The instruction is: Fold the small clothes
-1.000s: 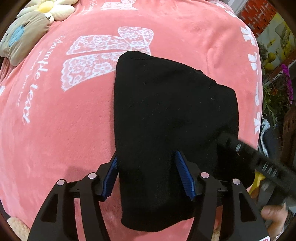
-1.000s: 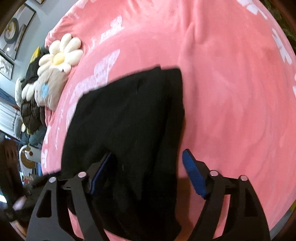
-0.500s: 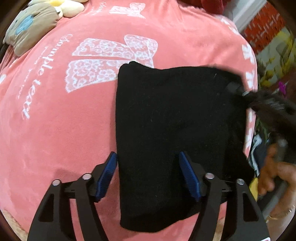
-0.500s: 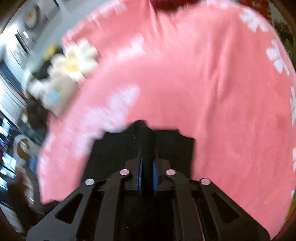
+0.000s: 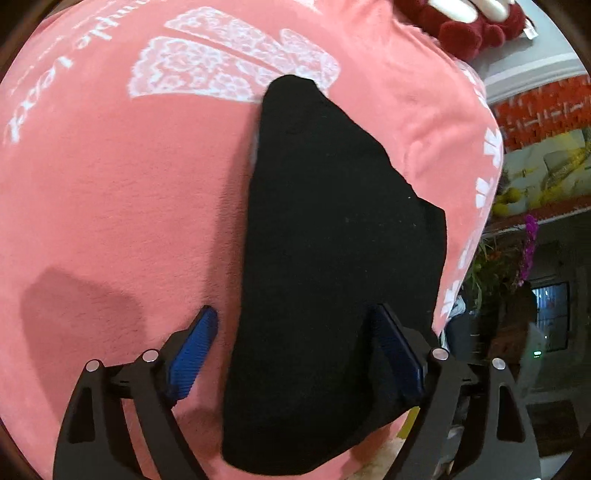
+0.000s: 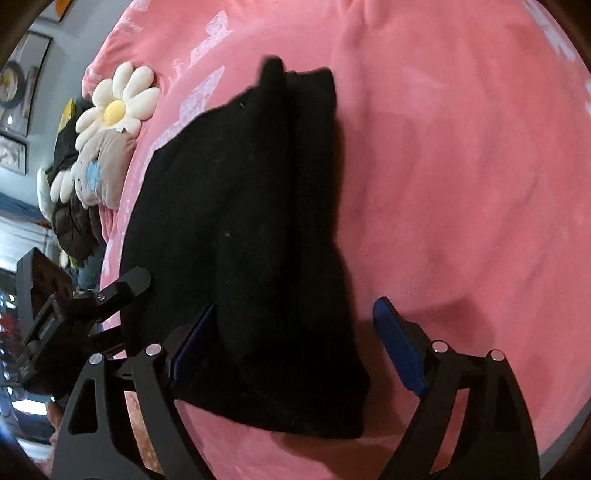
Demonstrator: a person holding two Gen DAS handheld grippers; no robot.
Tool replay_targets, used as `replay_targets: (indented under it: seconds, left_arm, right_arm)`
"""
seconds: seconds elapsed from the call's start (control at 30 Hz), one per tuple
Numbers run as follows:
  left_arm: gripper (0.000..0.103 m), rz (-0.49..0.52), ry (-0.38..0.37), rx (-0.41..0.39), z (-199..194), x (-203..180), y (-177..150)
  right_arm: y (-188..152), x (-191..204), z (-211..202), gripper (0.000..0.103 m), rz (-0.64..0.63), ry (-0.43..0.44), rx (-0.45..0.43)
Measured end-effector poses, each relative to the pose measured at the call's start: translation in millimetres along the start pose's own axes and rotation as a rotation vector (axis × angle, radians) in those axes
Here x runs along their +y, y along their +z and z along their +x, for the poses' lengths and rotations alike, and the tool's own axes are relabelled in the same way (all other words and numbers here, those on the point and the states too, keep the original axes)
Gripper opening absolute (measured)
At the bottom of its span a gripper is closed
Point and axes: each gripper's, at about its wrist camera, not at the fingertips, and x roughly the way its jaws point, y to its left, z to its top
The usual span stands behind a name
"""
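Note:
A small black garment (image 5: 332, 258) lies folded lengthwise on a pink fleece blanket (image 5: 110, 184). In the right wrist view the garment (image 6: 240, 221) shows a doubled layer along its right side. My left gripper (image 5: 295, 347) is open, its blue pads on either side of the garment's near end, holding nothing. My right gripper (image 6: 295, 339) is open over the garment's near end, empty. The left gripper also shows in the right wrist view (image 6: 122, 291) at the garment's left edge.
Daisy-shaped and beige plush cushions (image 6: 110, 110) lie at the blanket's far left. A dark red plush (image 5: 472, 26) sits at the far edge. The blanket's right edge (image 5: 480, 206) drops off toward plants and a room beyond.
The right gripper was shut on a garment edge half a second ago, carried it across, and has now opened and let go. The garment is narrower. The left gripper stayed open.

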Motion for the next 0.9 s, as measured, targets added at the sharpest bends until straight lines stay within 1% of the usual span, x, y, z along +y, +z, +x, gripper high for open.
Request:
replay_targets:
  seconds: [0.03,0.07,0.1,0.13,0.17,0.2,0.23,0.27,0.33,0.43,0.57,0.63,0.67,0.7,0.77,0.83,0.87,0.9]
  left_arm:
    - [0.082,0.01,-0.006,-0.007,0.4,-0.6,-2.0]
    - [0.082,0.017,-0.011,-0.011,0.8,-2.3,-3.0]
    - [0.08,0.023,-0.035,-0.004,1.9,-4.3,-3.4]
    - [0.065,0.02,-0.053,0.016,5.0,-4.4,-2.5]
    - [0.059,0.013,-0.041,0.027,6.9,-5.2,-2.5]
    - [0.052,0.011,-0.041,0.028,6.9,-5.5,-1.3]
    - [0.031,-0.01,-0.069,0.049,5.0,-3.3,0.3]
    - [0.028,-0.036,-0.091,0.063,2.1,-0.8,2.0]
    - [0.025,-0.069,-0.109,0.074,-11.0,2.3,3.5]
    - [0.025,-0.064,-0.11,0.081,-39.3,1.8,2.6]
    - [0.025,-0.084,-0.122,0.091,-82.7,11.9,-4.9]
    - [0.025,-0.078,-0.113,0.087,-105.3,16.8,-7.6]
    - [0.025,-0.079,-0.109,0.086,-117.5,19.4,-8.7]
    - [0.025,-0.076,-0.103,0.083,-131.3,22.2,-9.0]
    - [0.025,-0.063,-0.096,0.066,-155.3,27.6,-6.5]
    - [0.025,-0.031,-0.085,0.029,-188.1,31.1,-1.3]
    - [0.025,-0.019,-0.08,0.004,-206.2,32.9,2.4]
    - [0.025,-0.01,-0.078,-0.015,-219.8,34.1,5.7]
  right_arm:
    - [-0.3,0.5,-0.9,0.083,0.0,0.001,-0.008]
    - [1.1,1.6,-0.5,0.08,0.007,0.008,-0.013]
    - [3.2,1.5,-0.7,0.059,0.018,0.038,-0.019]
    - [5.3,0.6,0.0,0.048,0.034,0.075,-0.009]
    - [7.2,2.1,1.7,0.028,0.064,0.12,0.013]
    - [7.6,4.8,-1.1,0.024,0.071,0.121,0.015]
    - [7.6,13.3,-5.8,0.023,0.044,0.102,0.009]
    - [7.9,22.2,-11.5,0.022,0.024,0.093,0.001]
    - [6.5,35.0,-24.2,0.021,0.016,0.11,-0.007]
    - [-2.7,66.8,-45.9,0.021,-0.031,0.122,-0.004]
    - [-15.8,103.3,-65.7,0.021,-0.059,0.149,0.013]
    - [-19.5,117.9,-72.4,0.021,-0.066,0.161,0.019]
    - [-22.5,133.6,-76.4,0.021,-0.081,0.168,0.02]
    - [-24.3,141.2,-80.1,0.021,-0.091,0.172,0.02]
    - [-28.7,172.9,-88.6,0.021,-0.132,0.188,0.006]
    - [-32.2,198.4,-96.1,0.021,-0.169,0.211,-0.011]
    - [-33.3,220.3,-101.1,0.021,-0.202,0.227,-0.026]
    - [-35.2,233.2,-104.9,0.021,-0.223,0.24,-0.038]
